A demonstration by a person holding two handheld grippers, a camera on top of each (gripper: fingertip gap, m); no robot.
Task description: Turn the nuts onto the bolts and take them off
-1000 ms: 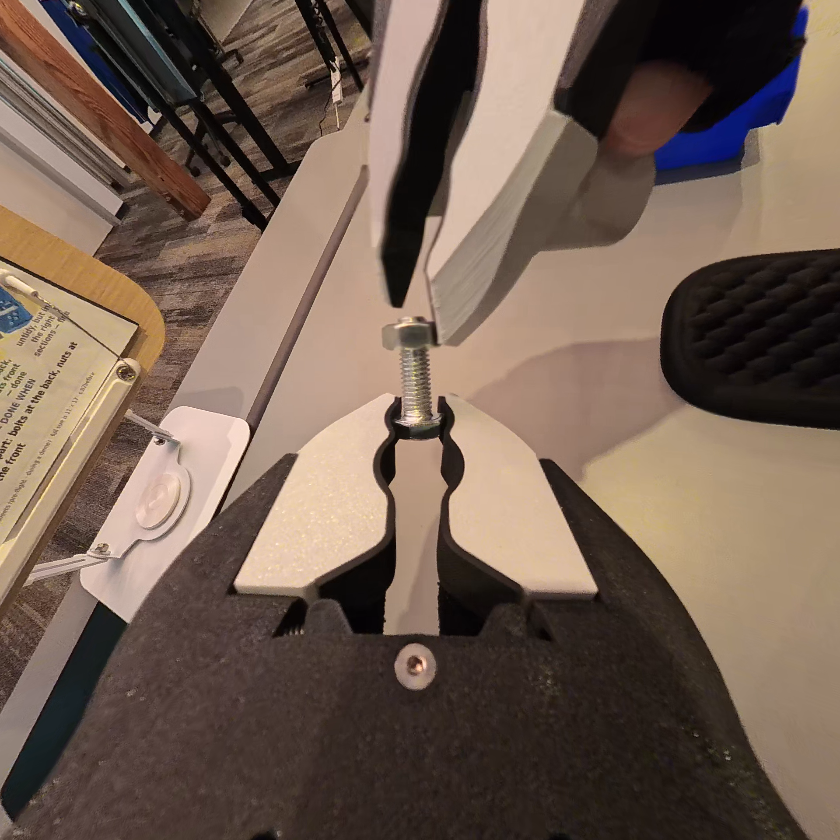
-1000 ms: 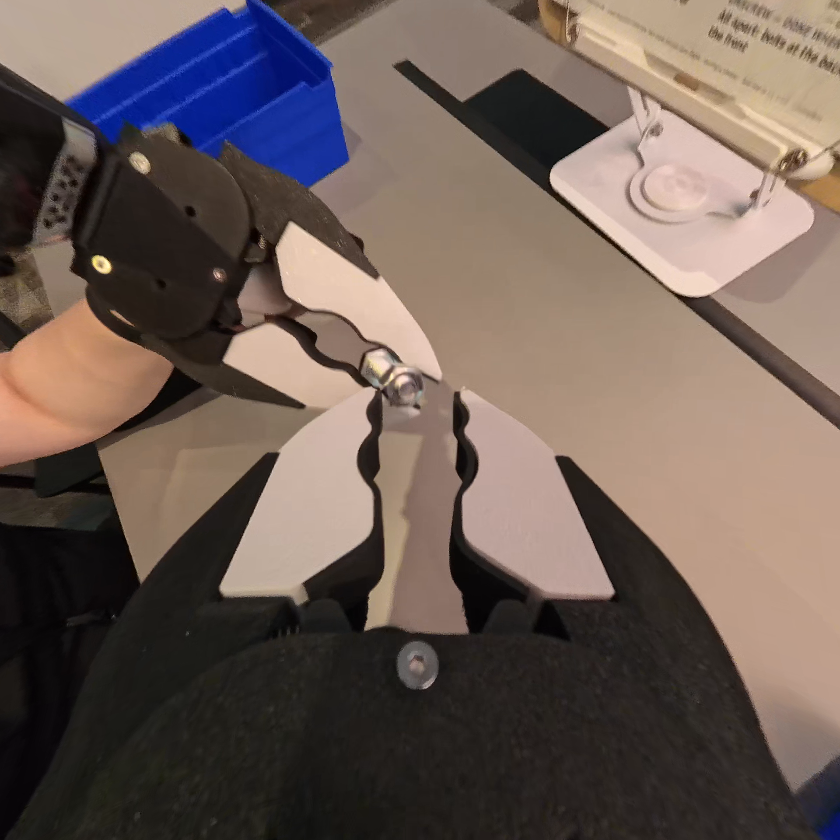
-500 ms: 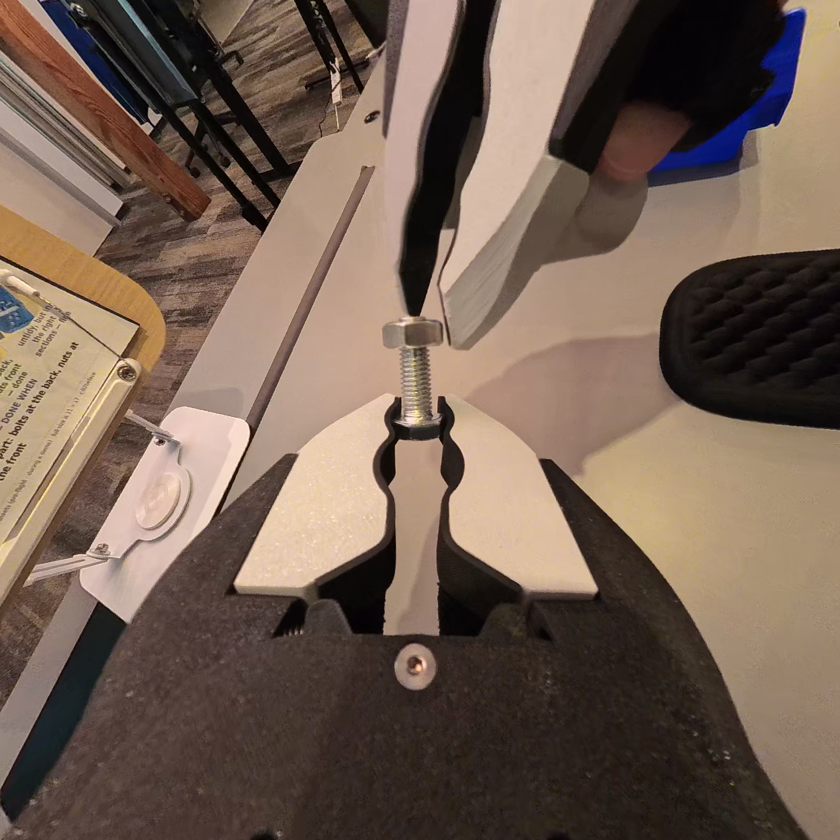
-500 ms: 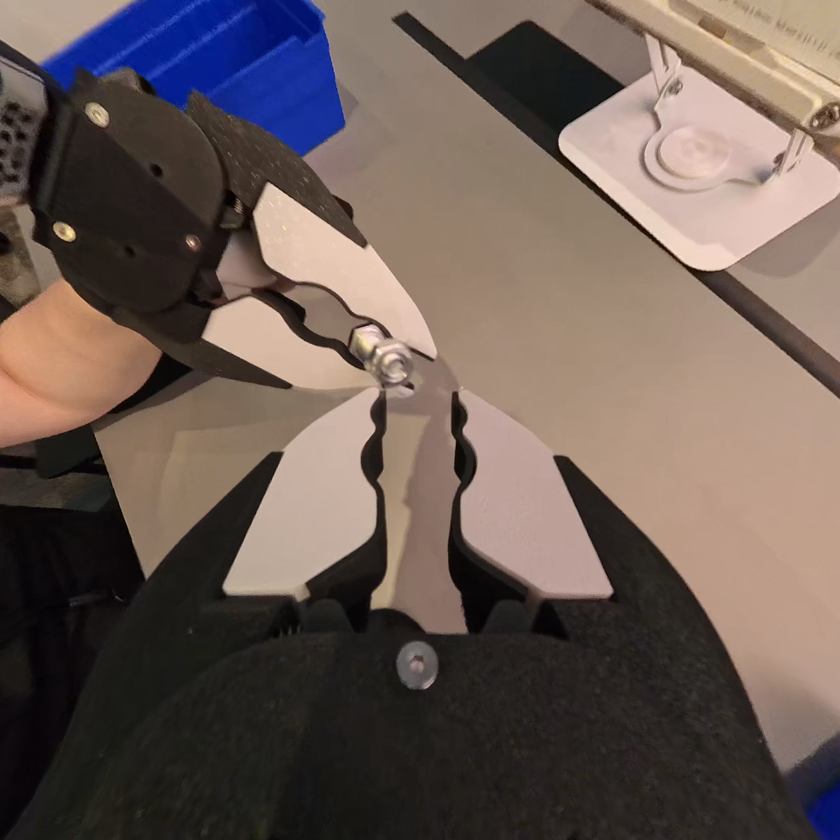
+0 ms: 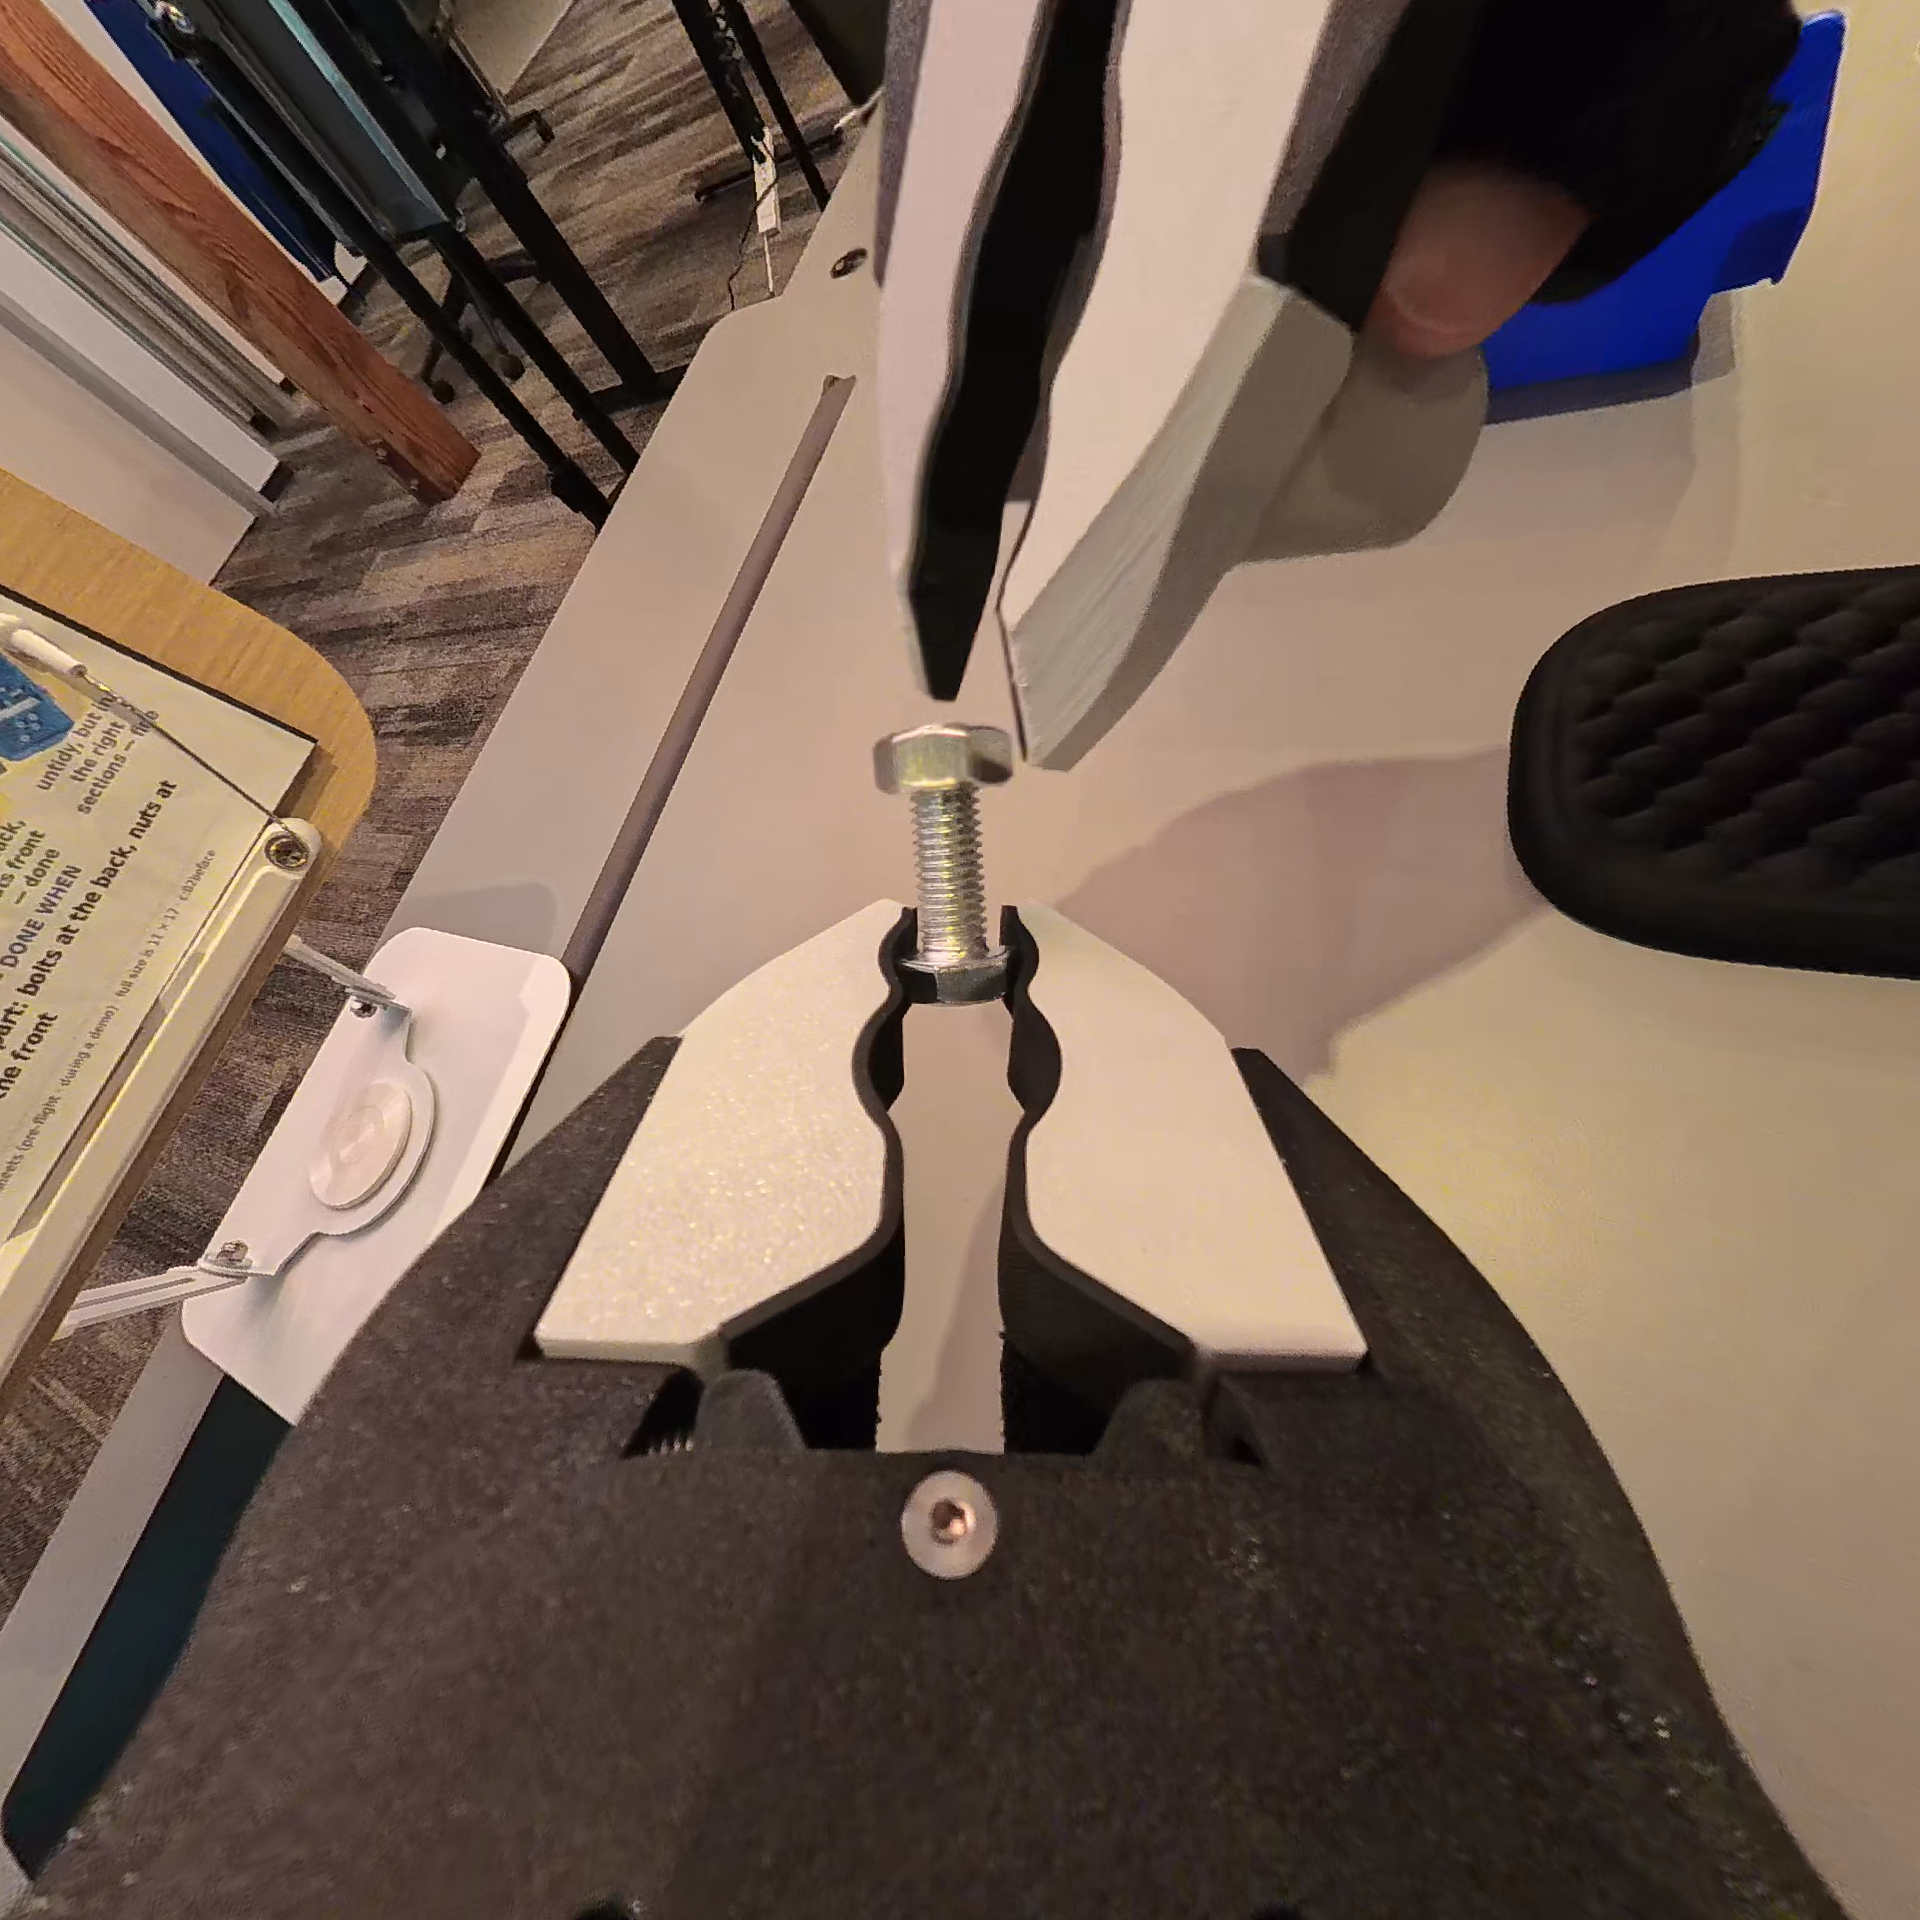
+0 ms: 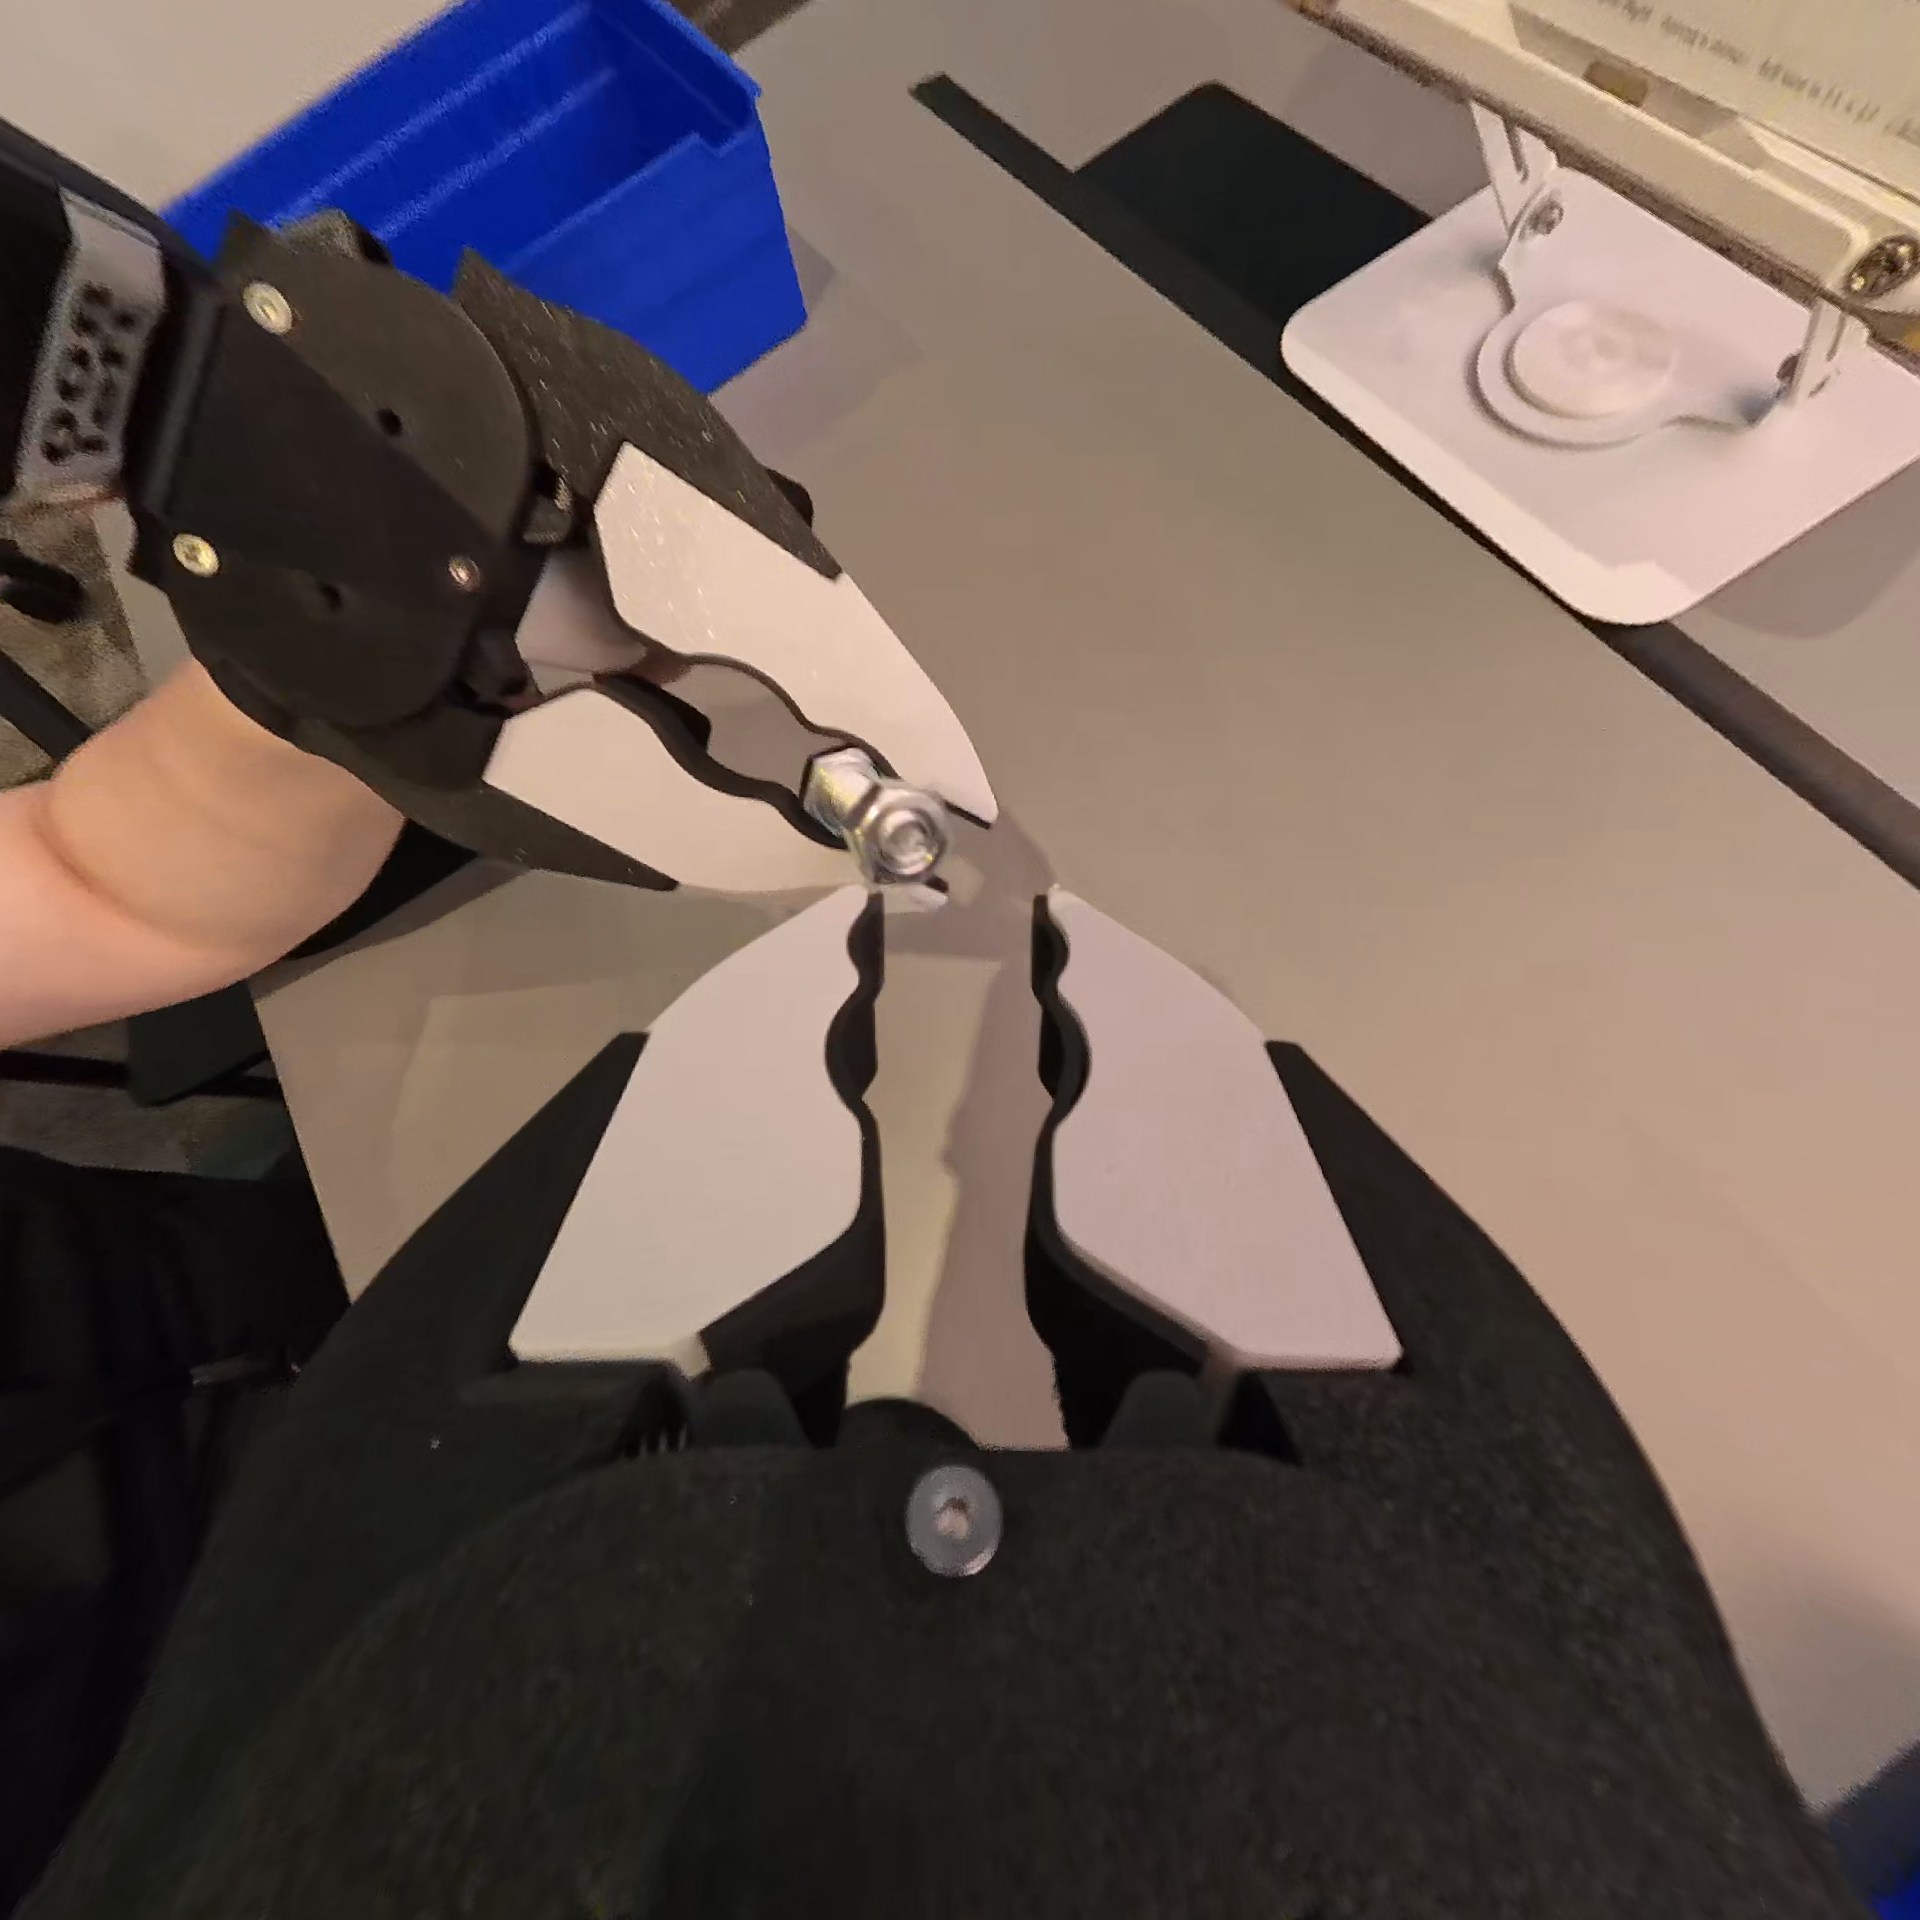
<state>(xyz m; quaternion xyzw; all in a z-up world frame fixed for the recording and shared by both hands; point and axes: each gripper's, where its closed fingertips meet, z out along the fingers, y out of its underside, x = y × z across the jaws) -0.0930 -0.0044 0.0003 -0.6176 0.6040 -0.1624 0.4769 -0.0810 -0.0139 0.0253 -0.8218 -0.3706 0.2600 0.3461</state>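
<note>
A silver bolt [image 5: 948,883] is held by its head between the tips of my left gripper [image 5: 951,925], with the thread pointing away from it. A hex nut [image 5: 940,764] sits at the far end of the thread. My right gripper [image 5: 982,722] comes in from above, open, its tips just over the nut and apart from it. In the right wrist view the nut [image 6: 902,837] lies just beyond the left fingertip of my right gripper [image 6: 956,902], whose jaws are empty. The left gripper [image 6: 961,854] enters there from the left, held by a person's hand.
A blue bin [image 6: 540,177] stands at the back of the grey table [image 6: 1351,935]. A white stand base [image 6: 1621,416] carries a printed sign board [image 5: 94,935] by the table edge. A black mesh pad [image 5: 1745,769] lies to the right. A dark slot [image 5: 717,665] runs along the table. Only a small space, under 4 cm, lies between the two pairs of fingers.
My right gripper has shifted a little around the nut and lifted just off it, staying open. The left gripper keeps the bolt still.
</note>
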